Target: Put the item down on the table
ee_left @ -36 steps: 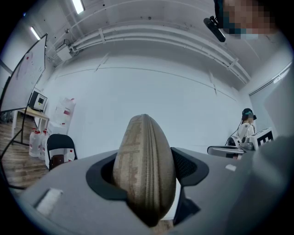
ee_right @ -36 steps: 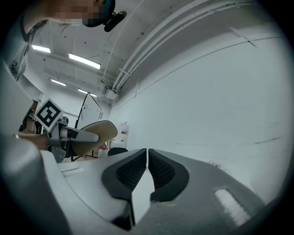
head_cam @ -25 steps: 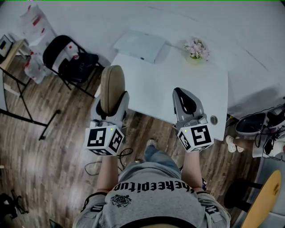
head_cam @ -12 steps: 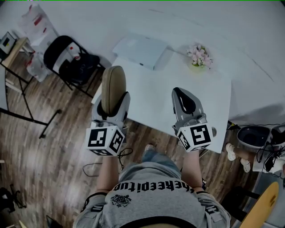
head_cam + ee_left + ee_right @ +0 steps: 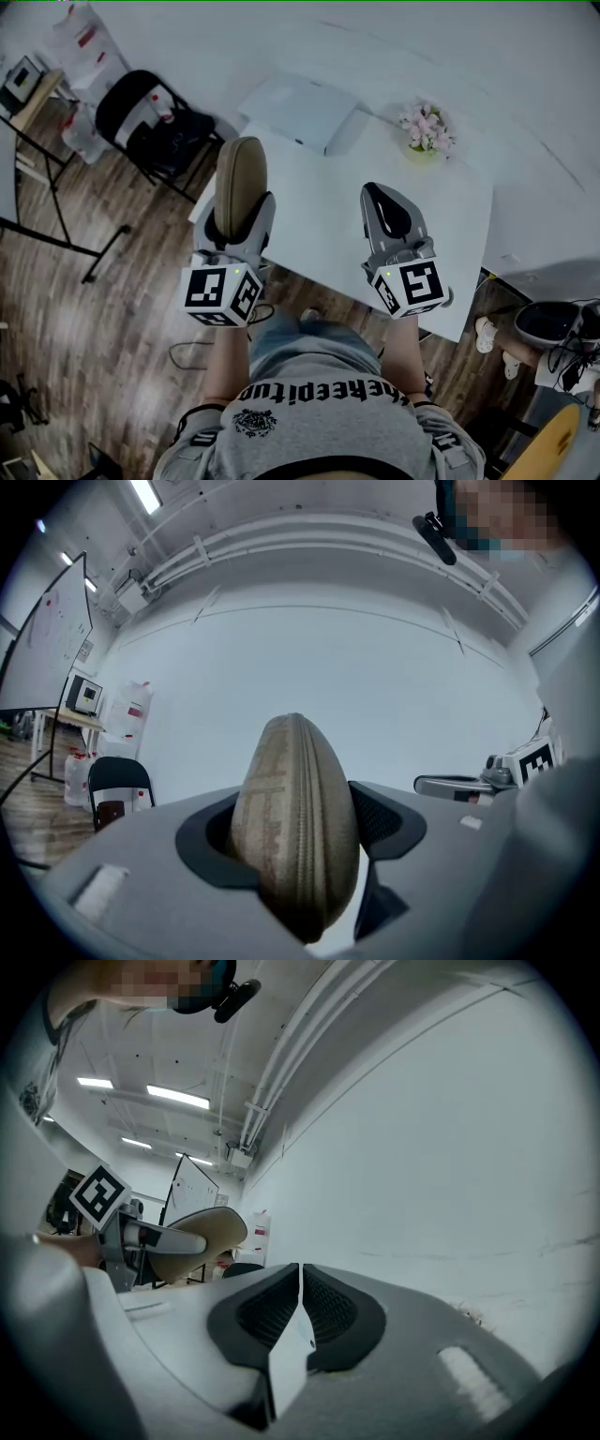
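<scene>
The left hand-held gripper (image 5: 234,217) clamped the case (image 5: 239,173), jaws wide, near the bench (image 5: 323,202) edge; it was best carried forward, lowered until touching, then released.

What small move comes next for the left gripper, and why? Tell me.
Probably carry the left gripper forward and to the right, further over the white table. Its jaws clamp the tan zippered case, which seems to straddle the table's left edge; bare tabletop lies beside it.

Grey T-shirt (image 5: 323,417), black lettering, grey left hand-held gripper (image 5: 241,212), right hand-held gripper (image 5: 380,193), black-and-white marker cubes (image 5: 221,294)
</scene>
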